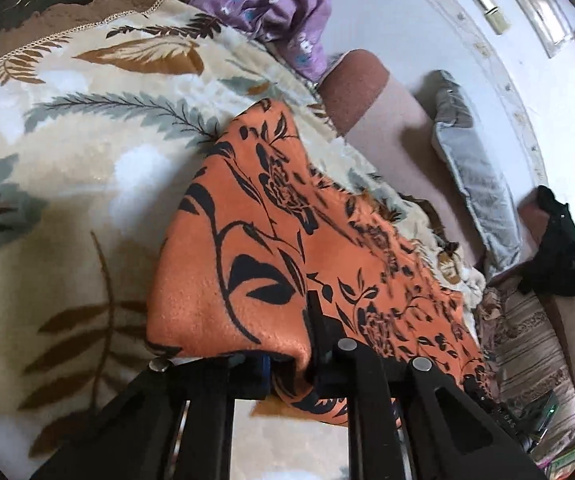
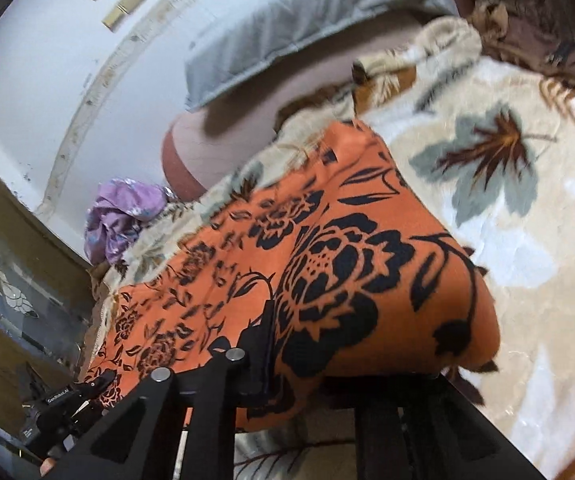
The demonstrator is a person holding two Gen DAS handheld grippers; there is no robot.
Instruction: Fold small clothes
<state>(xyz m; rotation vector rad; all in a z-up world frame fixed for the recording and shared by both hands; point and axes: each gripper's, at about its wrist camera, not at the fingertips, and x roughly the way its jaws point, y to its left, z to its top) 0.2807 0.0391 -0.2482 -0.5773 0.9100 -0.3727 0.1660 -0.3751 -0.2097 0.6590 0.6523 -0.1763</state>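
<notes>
Left tongs (image 1: 287, 364): jaws closed on a bunched edge of the orange cloth (image 1: 287, 240), fabric pinched between them and draped over the near finger. Right tongs (image 2: 295, 364): fabric spills over both fingers and hides the tips; cannot tell how far open they are or whether they grip.

Cloth: orange with a black flower-and-leaf print, stretched between the two tongs and lying on the blanket (image 1: 87, 160). In the right wrist view the same cloth (image 2: 327, 260) runs toward the far tongs at lower left.

Writing: small white lettering on that far tool's body, too blurred to read. Faint letters on the tool at lower right of the left view, also unreadable.

Surface: plush cream blanket, grey and brown leaf pattern. Beyond it a brown-pink sofa back (image 1: 367, 100), a grey pillow (image 1: 471, 160), a purple garment (image 1: 271, 4), a dark garment (image 1: 555, 248). White wall (image 1: 427, 8) behind.
</notes>
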